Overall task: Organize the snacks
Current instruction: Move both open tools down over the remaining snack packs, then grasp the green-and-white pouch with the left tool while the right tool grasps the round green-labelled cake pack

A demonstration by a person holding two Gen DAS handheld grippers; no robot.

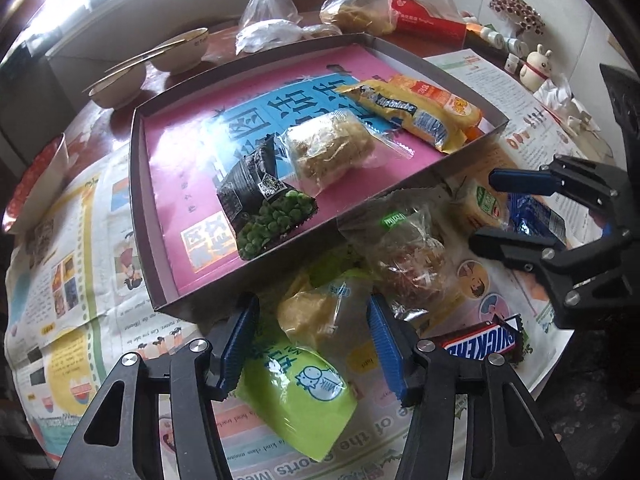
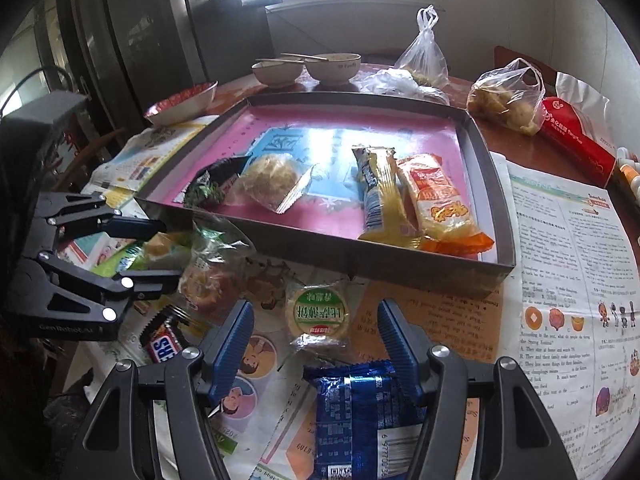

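A shallow box (image 1: 141, 184) (image 2: 486, 268) with a pink floor holds a green pea pack (image 1: 264, 204), a clear cake pack (image 1: 332, 148) (image 2: 272, 180), a yellow bar (image 1: 408, 114) (image 2: 380, 200) and an orange pack (image 2: 440, 204). My left gripper (image 1: 314, 344) is open over a lime-green milk snack pack (image 1: 304, 388), its jaws either side of it. My right gripper (image 2: 316, 352) is open over a blue packet (image 2: 360, 420) and a round green-label biscuit (image 2: 318, 314). A Snickers bar (image 1: 480, 344) (image 2: 164, 344) and a clear crumpled pack (image 1: 408, 248) lie between them.
Newspaper (image 2: 560, 280) covers the table. Bowls with chopsticks (image 2: 304, 66), a red-patterned bowl (image 2: 180, 104), plastic bags (image 2: 504, 96), a red tissue pack (image 2: 576, 144) and a small rabbit figure (image 1: 538, 68) stand behind and beside the box.
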